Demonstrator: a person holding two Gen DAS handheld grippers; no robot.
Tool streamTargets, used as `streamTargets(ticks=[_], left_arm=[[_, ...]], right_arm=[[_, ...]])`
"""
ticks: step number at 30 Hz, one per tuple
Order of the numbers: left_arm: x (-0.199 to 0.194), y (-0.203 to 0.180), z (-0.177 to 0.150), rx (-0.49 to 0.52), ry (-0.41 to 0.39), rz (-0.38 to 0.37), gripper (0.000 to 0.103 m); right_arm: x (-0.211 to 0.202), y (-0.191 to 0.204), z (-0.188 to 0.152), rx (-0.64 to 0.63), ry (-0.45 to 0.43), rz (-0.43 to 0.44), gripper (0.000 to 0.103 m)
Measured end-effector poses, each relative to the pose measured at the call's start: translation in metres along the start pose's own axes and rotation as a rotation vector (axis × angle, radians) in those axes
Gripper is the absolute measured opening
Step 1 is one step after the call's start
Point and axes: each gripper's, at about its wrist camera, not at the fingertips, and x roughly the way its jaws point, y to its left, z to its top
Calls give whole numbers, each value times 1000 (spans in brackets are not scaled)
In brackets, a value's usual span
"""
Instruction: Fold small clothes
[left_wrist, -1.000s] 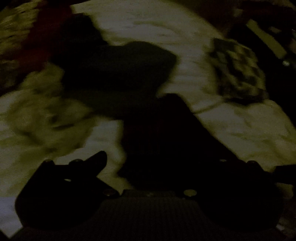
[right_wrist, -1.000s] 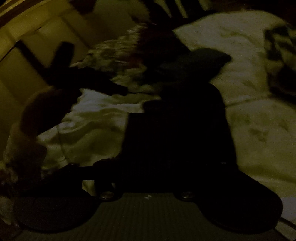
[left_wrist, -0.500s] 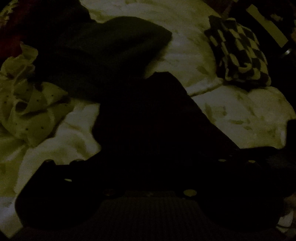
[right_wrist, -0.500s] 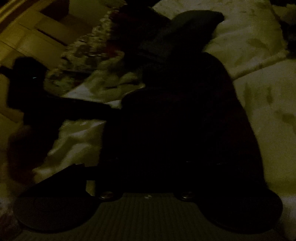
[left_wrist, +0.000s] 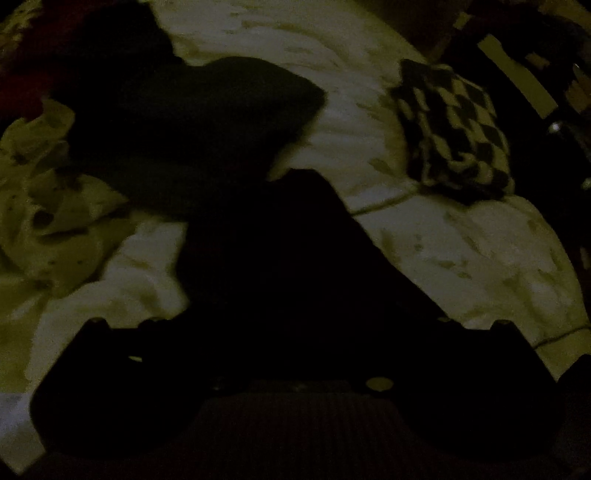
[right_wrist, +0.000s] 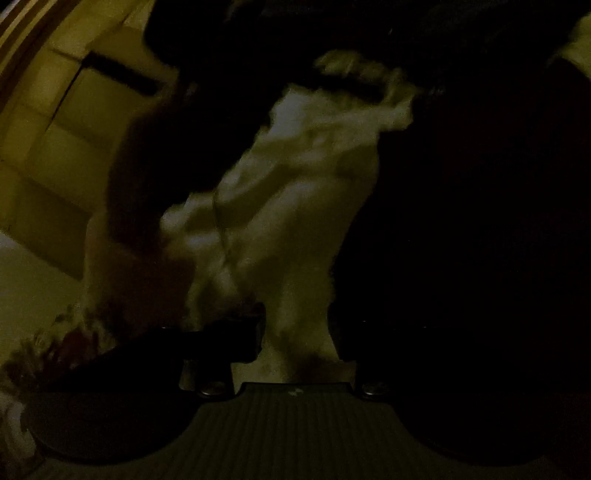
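Note:
The light is very dim. A black garment (left_wrist: 280, 258) lies on the white bedsheet (left_wrist: 461, 258) and runs from the middle of the left wrist view down over my left gripper (left_wrist: 291, 332), hiding both fingers. Beyond it lies a second dark garment (left_wrist: 207, 122). In the right wrist view my right gripper (right_wrist: 295, 328) has its jaws apart and closing, with pale sheet (right_wrist: 303, 192) showing in the gap. Its left finger (right_wrist: 236, 332) is visible. Black cloth (right_wrist: 461, 240) covers the right finger, and I cannot tell whether it touches the pads.
A folded black-and-white checkered cloth (left_wrist: 450, 129) sits at the far right of the bed. A crumpled pale dotted garment (left_wrist: 48, 206) lies at the left, with red fabric (left_wrist: 18, 88) behind it. Yellowish panelling (right_wrist: 55, 147) stands left of the bed, and a blurred dark shape (right_wrist: 177, 147) is in front of it.
The right wrist view has swung left and nearer the sheet, and the black cloth now fills its right side. The left finger seen a second ago is now under the black garment.

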Motion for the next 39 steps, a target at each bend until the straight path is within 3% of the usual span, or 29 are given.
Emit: streamTargets(ticks=[2, 7, 9, 12, 16, 18, 21, 26, 28, 31, 35, 37, 39], left_arm=[[4, -12, -4, 18, 6, -14, 101], [17, -49, -17, 107, 31, -89, 99], [27, -63, -24, 146, 73, -100, 94], [40, -75, -45, 226, 171, -40, 79], [31, -86, -97, 387, 205, 125, 80], [14, -90, -117, 419, 182, 151, 81], [-6, -97, -140, 427, 212, 145, 92], [-28, -105, -166, 459, 231, 170, 92], [-47, -103, -162, 419, 185, 147, 92], [-75, -106, -142, 338, 39, 85, 92], [-76, -128, -114, 350, -131, 90, 92], [-60, -142, -103, 380, -145, 56, 92], [-32, -159, -97, 410, -74, -5, 90]], right_arm=[[-5, 5, -12, 16, 29, 26, 67], [-44, 19, -28, -22, -28, -78, 67], [-69, 18, -31, -18, -61, -172, 65], [-115, 18, -34, -36, -120, -351, 65], [-175, 17, -36, -65, -182, -650, 70], [-190, 16, -36, -94, -179, -762, 77], [-203, 1, -35, -71, -193, -755, 77], [-184, -14, -34, -82, -175, -646, 76], [-179, -13, -36, -95, -165, -643, 76], [-171, -17, -36, -115, -137, -656, 77], [-162, -28, -37, -91, -98, -624, 77], [-156, -34, -38, -76, -81, -627, 77], [-153, -37, -39, -60, -76, -601, 77]])
